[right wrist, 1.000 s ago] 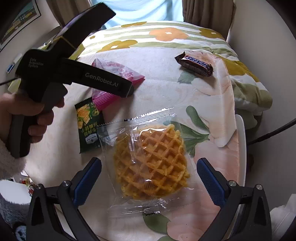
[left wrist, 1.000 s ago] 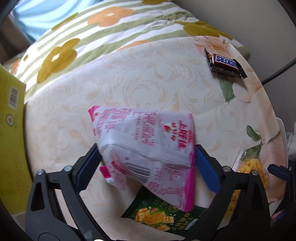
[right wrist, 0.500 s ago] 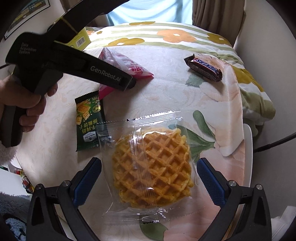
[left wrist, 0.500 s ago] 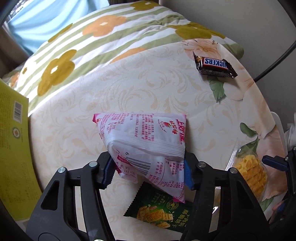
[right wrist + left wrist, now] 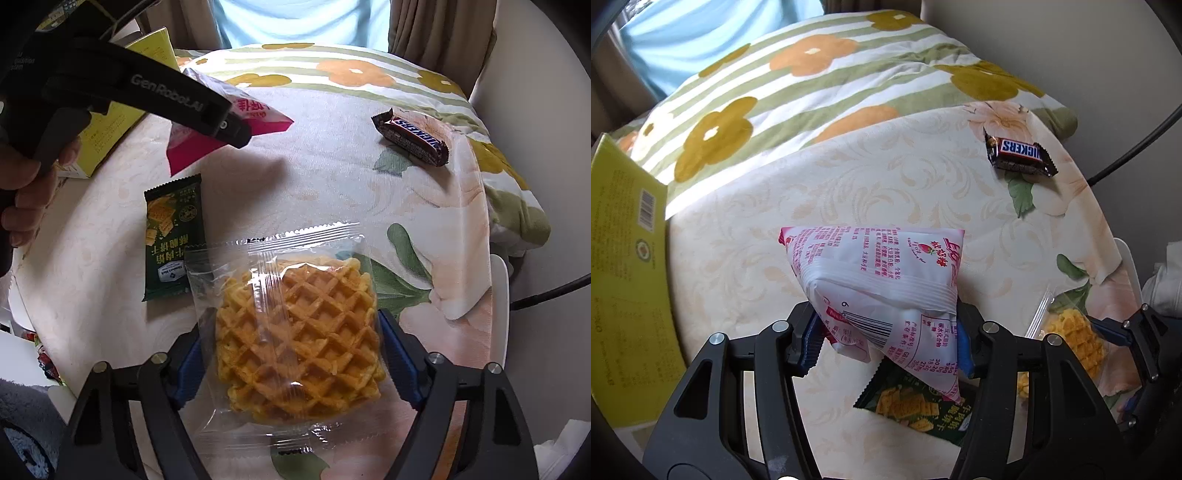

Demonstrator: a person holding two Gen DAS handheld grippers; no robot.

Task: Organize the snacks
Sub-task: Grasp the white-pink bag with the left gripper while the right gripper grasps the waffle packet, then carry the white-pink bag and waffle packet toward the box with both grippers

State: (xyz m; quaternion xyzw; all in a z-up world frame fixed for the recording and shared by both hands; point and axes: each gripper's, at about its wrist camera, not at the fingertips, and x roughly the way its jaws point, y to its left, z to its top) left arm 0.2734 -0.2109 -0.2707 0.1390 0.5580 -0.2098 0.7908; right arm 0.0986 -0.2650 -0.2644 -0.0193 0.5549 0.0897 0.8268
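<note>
Your left gripper [image 5: 888, 341] has its two blue-padded fingers pressed in on the pink-and-white snack bag [image 5: 882, 291], which bulges up and forward from between them, raised off the floral tablecloth [image 5: 849, 192]. Below and just behind that bag, under your right-hand finger, the green cracker packet [image 5: 916, 406] lies flat on the cloth. Far ahead and to the right of the fingers sits the Snickers bar [image 5: 1019, 155], well apart from everything else. The yellow box [image 5: 624, 280] stands off to the left of the fingers.

Your right gripper [image 5: 295, 362] has its fingers drawn in against both sides of the wrapped waffle [image 5: 299, 343]; the pads touch the clear wrapper's edges, and the waffle fills the gap between them. The green packet lies just left of the waffle's wrapper, ahead of your left-hand finger. The chocolate bar lies far ahead to the right, near the cloth's edge.
</note>
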